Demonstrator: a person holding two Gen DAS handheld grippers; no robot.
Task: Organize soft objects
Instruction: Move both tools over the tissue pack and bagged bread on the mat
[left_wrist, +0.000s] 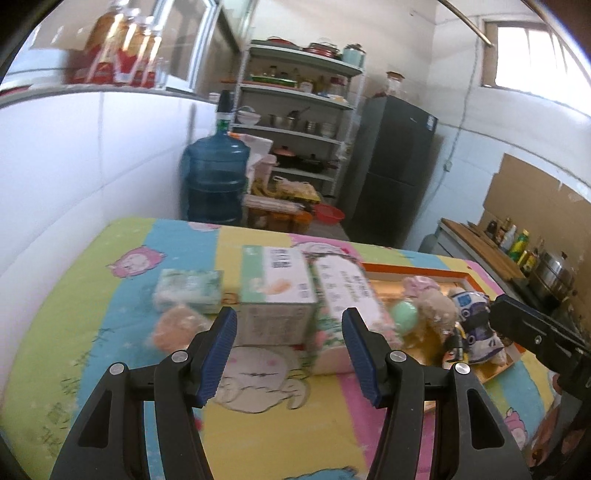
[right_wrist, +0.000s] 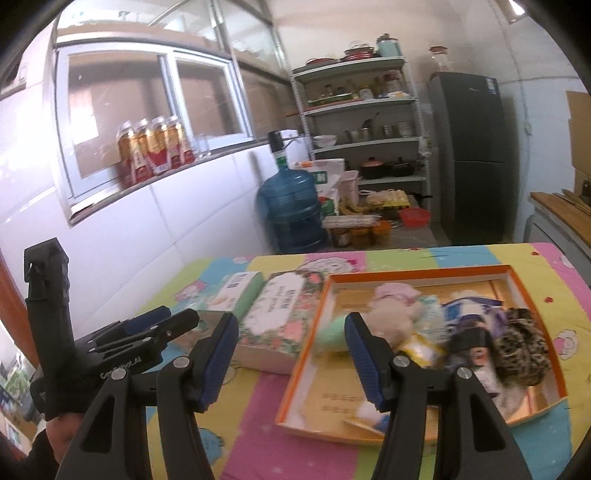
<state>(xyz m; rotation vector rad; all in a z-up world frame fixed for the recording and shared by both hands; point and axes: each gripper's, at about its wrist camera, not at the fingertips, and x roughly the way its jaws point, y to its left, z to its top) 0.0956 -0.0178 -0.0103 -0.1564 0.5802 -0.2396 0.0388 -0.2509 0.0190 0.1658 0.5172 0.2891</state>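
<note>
My left gripper (left_wrist: 290, 325) hovers open over the cartoon-print tablecloth (left_wrist: 110, 280), with nothing between its blue pads. Beyond it lie a green tissue pack (left_wrist: 190, 290), a blurred peach soft thing (left_wrist: 177, 328), a white and green box (left_wrist: 275, 291) and a flowered tissue pack (left_wrist: 343, 295). My right gripper (right_wrist: 291, 328) is open and empty too, in front of an orange-rimmed tray (right_wrist: 417, 271). The tray holds a beige plush (right_wrist: 391, 314), a green soft ball (right_wrist: 330, 332), a blue and white toy (right_wrist: 469, 306) and a leopard-print piece (right_wrist: 521, 343). The flowered pack (right_wrist: 280, 314) sits left of the tray.
A white tiled wall (left_wrist: 92, 166) borders the table on the left. Behind the table stand a blue water jug (left_wrist: 216, 181), a stocked shelf rack (left_wrist: 295, 122) and a dark fridge (left_wrist: 391, 166). A counter with bottles and a pot (left_wrist: 552, 273) is at the right.
</note>
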